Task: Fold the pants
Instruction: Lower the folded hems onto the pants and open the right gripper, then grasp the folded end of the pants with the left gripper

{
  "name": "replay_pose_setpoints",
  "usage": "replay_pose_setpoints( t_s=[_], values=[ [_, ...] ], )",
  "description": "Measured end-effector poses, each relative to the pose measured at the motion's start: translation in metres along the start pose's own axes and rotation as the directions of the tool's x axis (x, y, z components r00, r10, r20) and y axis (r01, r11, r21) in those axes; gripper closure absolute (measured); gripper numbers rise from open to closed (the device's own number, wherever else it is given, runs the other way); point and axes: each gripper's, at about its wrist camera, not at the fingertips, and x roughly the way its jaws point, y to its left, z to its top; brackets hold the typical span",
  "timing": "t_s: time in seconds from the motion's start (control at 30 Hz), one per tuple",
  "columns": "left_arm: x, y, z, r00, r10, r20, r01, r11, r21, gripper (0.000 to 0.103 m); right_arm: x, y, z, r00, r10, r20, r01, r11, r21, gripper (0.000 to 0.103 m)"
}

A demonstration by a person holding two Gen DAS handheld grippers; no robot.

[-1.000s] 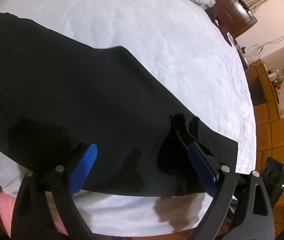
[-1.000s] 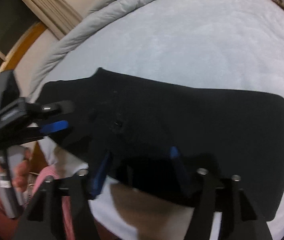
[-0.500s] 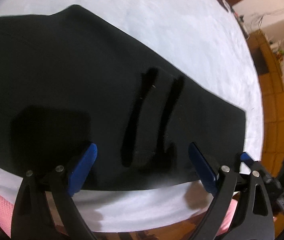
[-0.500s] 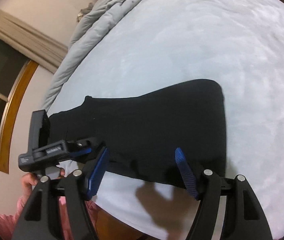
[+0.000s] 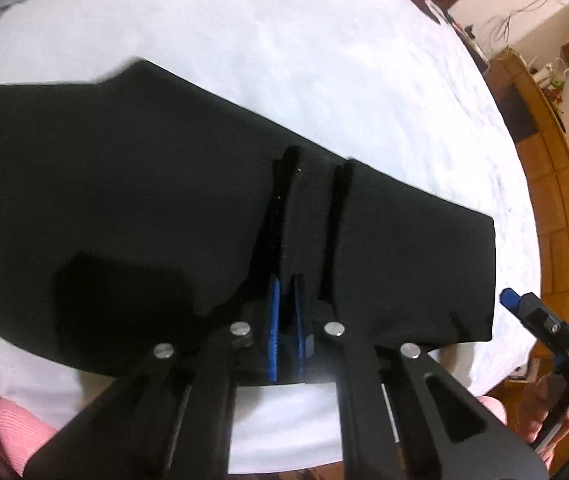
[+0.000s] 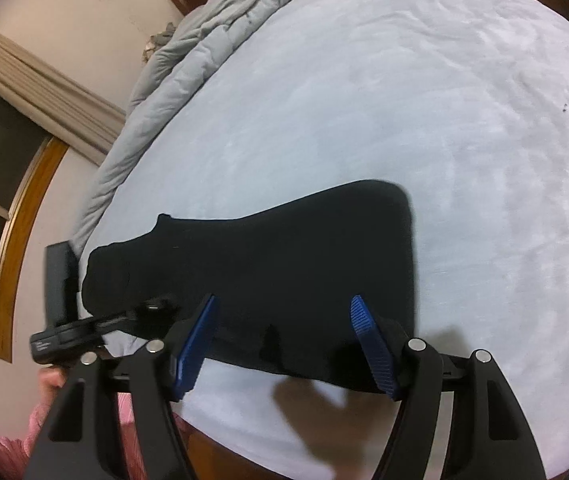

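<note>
White bed (image 5: 324,80): flat black pants (image 5: 124,200); left hand-held gripper (image 5: 286,300) just pinched fabric ridge; right hand-held gripper (image 6: 284,320) apart.

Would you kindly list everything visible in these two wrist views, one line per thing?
black fabric pants: one, black, lying flat near the front edge of the bed, with a pinched ridge at the left gripper.
white bed sheet: one, white, covering the bed under the pants.
grey quilted duvet: one, grey, bunched along the far edge of the bed.
beige curtain: one, beige, beside the wood-framed window.
wooden furniture: brown, by the wall past the bed.
pink sleeve: pink, at the lower left edge of the left wrist view.
left gripper: one, black with blue fingers, just closed onto a fold of the pants.
right gripper: one, black with blue fingers, open over the pants' near edge.
</note>
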Motion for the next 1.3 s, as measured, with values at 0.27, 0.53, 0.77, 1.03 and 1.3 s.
replay_pose_setpoints(
  t_s=[0.27,0.53,0.77,1.03,1.3],
  values=[
    [-0.001,0.025,0.0,1.0,0.001,-0.011,-0.001,1.0,0.001,0.098,0.006,-0.026,0.006,0.998,-0.065,-0.02,0.066,0.995,0.076,0.033],
    [-0.02,0.02,0.004,0.999,0.012,0.046,-0.011,1.0,-0.03,0.063,0.012,-0.026,0.007,0.994,-0.103,-0.023,0.104,0.994,0.042,0.033],
    [-0.025,-0.028,0.013,0.993,-0.082,0.084,0.076,0.994,0.073,0.06,0.038,-0.014,0.002,0.99,-0.119,-0.079,0.12,0.993,0.012,0.032],
    [0.039,-0.065,0.009,0.999,-0.035,-0.027,0.039,0.983,0.18,0.058,0.055,0.007,-0.008,0.977,-0.201,-0.074,0.193,0.975,-0.107,0.025],
    [0.022,-0.05,0.008,0.997,-0.075,-0.018,0.077,0.988,0.135,0.039,0.024,-0.017,-0.001,0.993,-0.113,-0.039,0.114,0.994,0.004,0.027]
  ],
)
